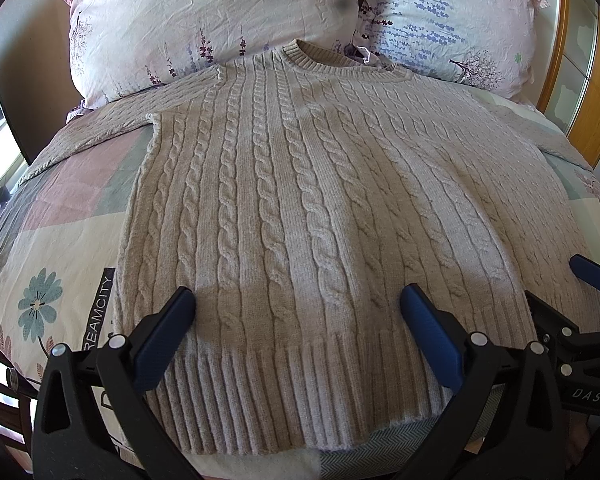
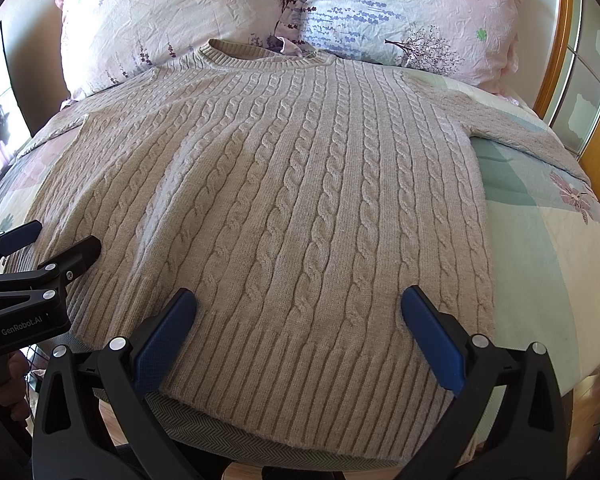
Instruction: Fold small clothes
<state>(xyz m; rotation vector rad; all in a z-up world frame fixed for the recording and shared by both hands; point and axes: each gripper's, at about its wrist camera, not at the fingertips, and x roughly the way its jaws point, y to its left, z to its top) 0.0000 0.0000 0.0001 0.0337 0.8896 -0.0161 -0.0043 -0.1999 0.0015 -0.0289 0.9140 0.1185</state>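
Two grippers, both spread wide, nothing pinched in either. Left gripper hovering over the sweater hem, jaws straddling the ribbed band toward its left half. Right gripper same deal, over the hem's right half. Sweater laid flat on the bed, front up, running straight ahead of the jaws, collar at the far end touching two floral pillows. Sleeves stretched out to either side beyond the jaws. Cable knit, beige. Hem edge hanging just past the bed's near side, below the jaws. From each wrist view, other gripper poking in at the side, also wide open. Wooden headboard far right.
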